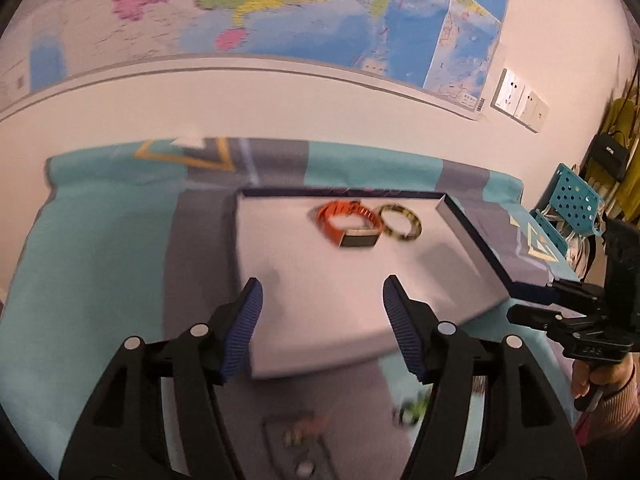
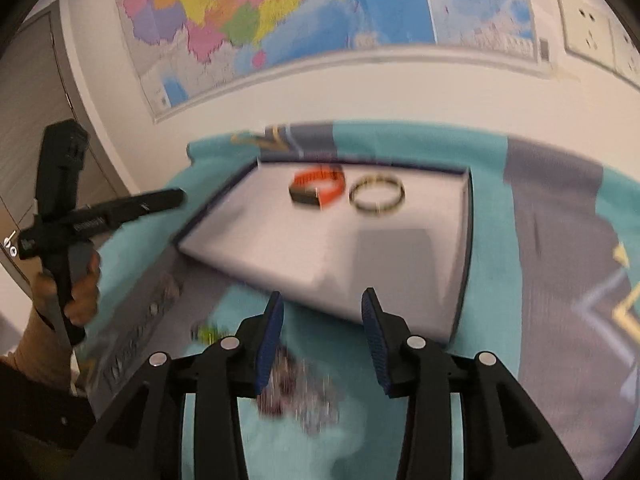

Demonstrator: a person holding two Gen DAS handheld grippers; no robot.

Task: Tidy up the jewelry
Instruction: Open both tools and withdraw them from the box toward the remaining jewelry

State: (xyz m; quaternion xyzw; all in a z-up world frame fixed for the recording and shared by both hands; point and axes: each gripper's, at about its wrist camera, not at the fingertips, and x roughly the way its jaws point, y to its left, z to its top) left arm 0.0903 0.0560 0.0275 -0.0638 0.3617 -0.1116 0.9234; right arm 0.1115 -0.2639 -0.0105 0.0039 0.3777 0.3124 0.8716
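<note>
Both grippers hang over the near edge of a shallow grey tray [image 1: 460,276] set on a teal and grey cloth [image 1: 100,248] covering the worktop. The left gripper [image 1: 322,308] has its jaws well apart with nothing between them; the right gripper [image 2: 322,320] stands partly open, also empty. Far back in the tray lie an orange watch [image 1: 346,224] and, just beside it, a gold and black bangle [image 1: 400,223]. More jewelry, too blurred to name, lies on the cloth in front of the tray. A colourful map [image 2: 248,20] hangs on the wall behind.
</note>
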